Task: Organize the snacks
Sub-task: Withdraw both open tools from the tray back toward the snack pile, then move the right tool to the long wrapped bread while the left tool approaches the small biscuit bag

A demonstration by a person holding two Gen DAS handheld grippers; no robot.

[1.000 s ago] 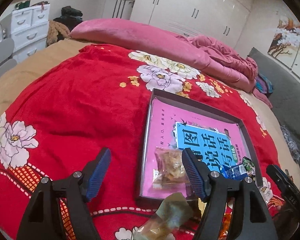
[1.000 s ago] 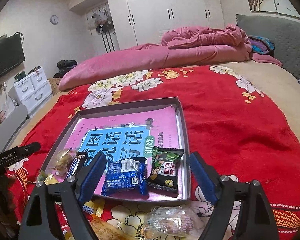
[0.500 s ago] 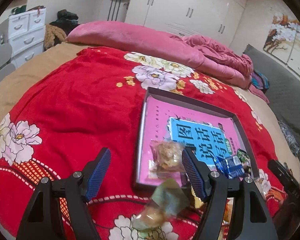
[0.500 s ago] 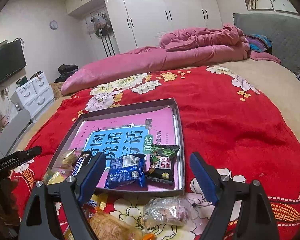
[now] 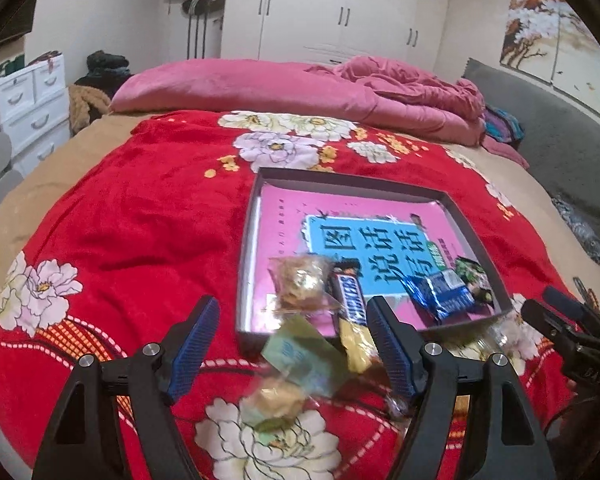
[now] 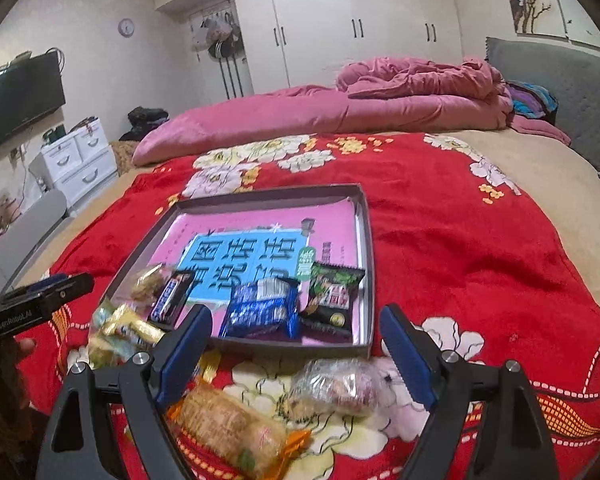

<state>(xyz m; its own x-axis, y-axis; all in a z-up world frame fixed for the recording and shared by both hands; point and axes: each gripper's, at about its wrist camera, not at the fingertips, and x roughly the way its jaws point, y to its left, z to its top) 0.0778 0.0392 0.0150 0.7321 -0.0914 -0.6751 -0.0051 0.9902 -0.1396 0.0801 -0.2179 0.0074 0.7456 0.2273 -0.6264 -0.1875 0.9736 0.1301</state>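
snacks lie partly inside and partly in front of a shallow grey tray (image 6: pixel 366 236) set on a red floral blanket (image 6: pixel 460 240). inside the tray, on a pink and blue book cover (image 6: pixel 260 236), a clear bag of golden sweets (image 5: pixel 302 280), a snickers bar (image 5: pixel 350 294), a blue packet (image 6: pixel 260 310) and a green-black packet (image 6: pixel 334 290) sit along the near wall. left gripper (image 5: pixel 290 346) hovers with its jaws opening and nothing between the pads, above a pale green wrapped snack (image 5: pixel 296 360) lying loose on the blanket. right gripper (image 6: pixel 296 350) is spread wide and empty, above a clear-wrapped round snack (image 6: pixel 336 386) and an orange-edged cracker pack (image 6: pixel 228 424), both just outside the tray.
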